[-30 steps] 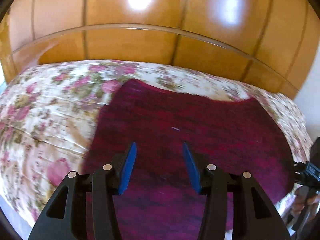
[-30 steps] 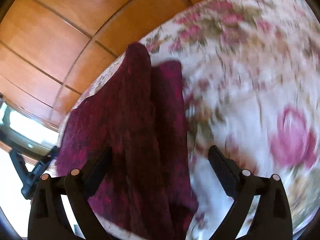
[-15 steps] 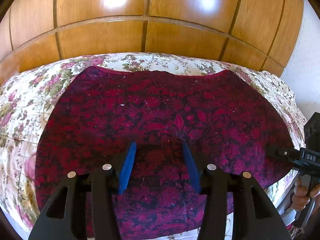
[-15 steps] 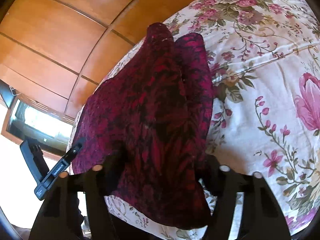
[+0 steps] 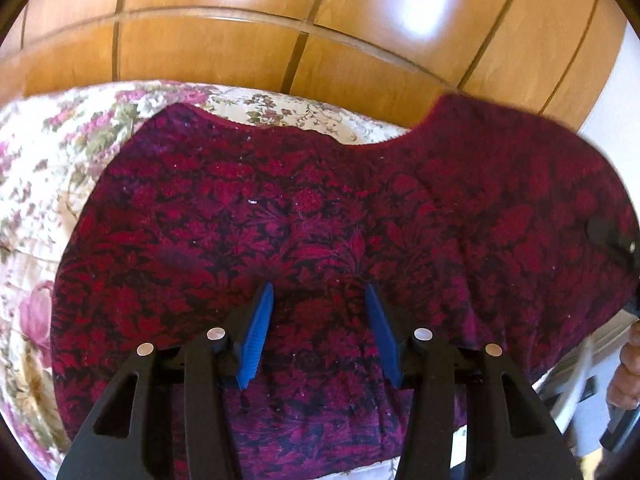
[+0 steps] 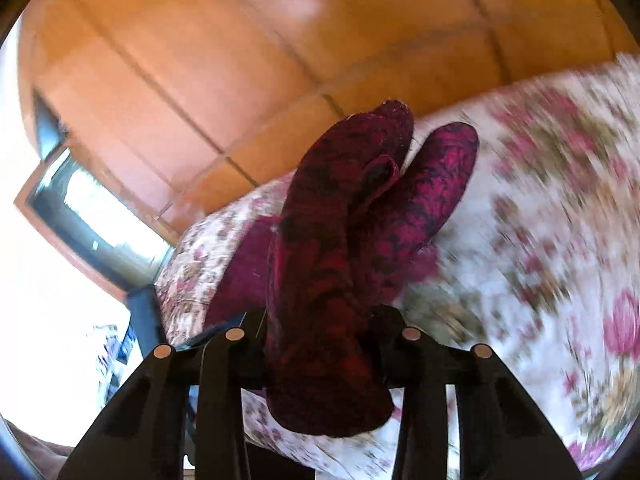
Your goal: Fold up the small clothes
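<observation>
The dark red patterned garment [image 5: 320,220] lies spread on the floral bedspread [image 5: 48,168], its right side lifted: the right claw [image 6: 320,344] is closing on a bunched edge between its jaws. The left claw [image 5: 316,328] hovers half open over the near hem, apparently holding nothing. Soft and limp, the cloth will sag, so corners are the best hold.

Ahead of the tongs, a glossy orange-brown wooden panelled wall [image 5: 248,52] crossed by dark seams and a horizontal moulding, with bright glare patches high up. Below it, a bed under a cream floral bedspread [image 6: 560,264]. Far left of the right-hand tongs, a wood-framed window [image 6: 100,220] blown out with daylight.
</observation>
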